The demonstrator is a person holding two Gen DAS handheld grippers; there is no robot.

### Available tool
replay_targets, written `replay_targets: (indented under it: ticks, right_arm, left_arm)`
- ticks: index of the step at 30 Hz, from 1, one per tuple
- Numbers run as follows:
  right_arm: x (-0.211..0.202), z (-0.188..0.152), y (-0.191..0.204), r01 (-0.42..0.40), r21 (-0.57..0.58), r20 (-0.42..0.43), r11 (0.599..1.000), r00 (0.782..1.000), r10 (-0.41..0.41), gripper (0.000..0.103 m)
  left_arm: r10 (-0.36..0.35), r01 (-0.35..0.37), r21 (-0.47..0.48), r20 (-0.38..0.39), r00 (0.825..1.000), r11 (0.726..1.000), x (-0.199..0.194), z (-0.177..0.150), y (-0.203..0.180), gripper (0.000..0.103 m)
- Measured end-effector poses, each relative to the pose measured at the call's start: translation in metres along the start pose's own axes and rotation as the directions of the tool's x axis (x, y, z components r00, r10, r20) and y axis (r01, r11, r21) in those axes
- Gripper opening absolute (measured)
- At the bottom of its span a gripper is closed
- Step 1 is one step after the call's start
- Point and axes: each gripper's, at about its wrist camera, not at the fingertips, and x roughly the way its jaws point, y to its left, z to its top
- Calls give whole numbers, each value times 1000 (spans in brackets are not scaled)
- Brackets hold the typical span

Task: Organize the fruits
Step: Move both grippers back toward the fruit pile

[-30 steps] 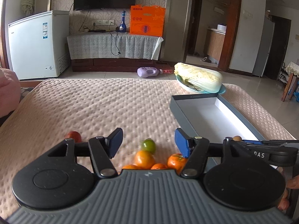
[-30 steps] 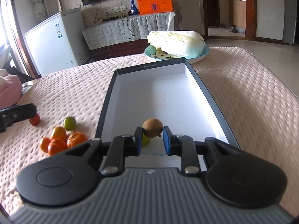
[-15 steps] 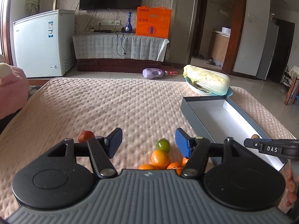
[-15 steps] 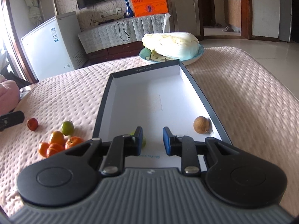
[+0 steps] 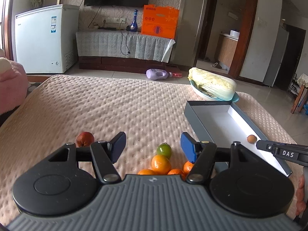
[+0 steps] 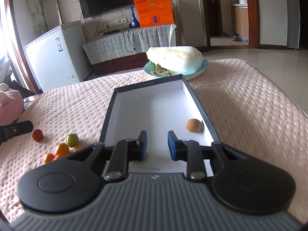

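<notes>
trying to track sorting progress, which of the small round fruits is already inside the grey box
The small brown round fruit, lying alone by the right wall of the grey box. The oranges, green fruit and red fruit lie outside on the pink quilt.

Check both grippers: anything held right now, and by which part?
Nothing held. Left gripper has jaws wide open above the oranges; right gripper has jaws open and bare, brown fruit lying loose in the box.
</notes>
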Motion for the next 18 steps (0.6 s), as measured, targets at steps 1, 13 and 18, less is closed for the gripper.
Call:
replay_targets:
  ticks: [1,13,18]
  right_arm:
    - [-2,0,0,-6,-2,5,1000,1000,6,28]
    - [-10,3,-4,6,-13,31,1000,1000,-5,28]
    - [-9,2,2,-9,-21,33,1000,999,9,28]
  left_arm:
    - [8,-8,4,1,1000,1000,0,0,1,68]
    - [50,-50,-16,9,999,999,1,2,10,69]
    - [57,-57,-13,-1,998,998,3,1,11,69]
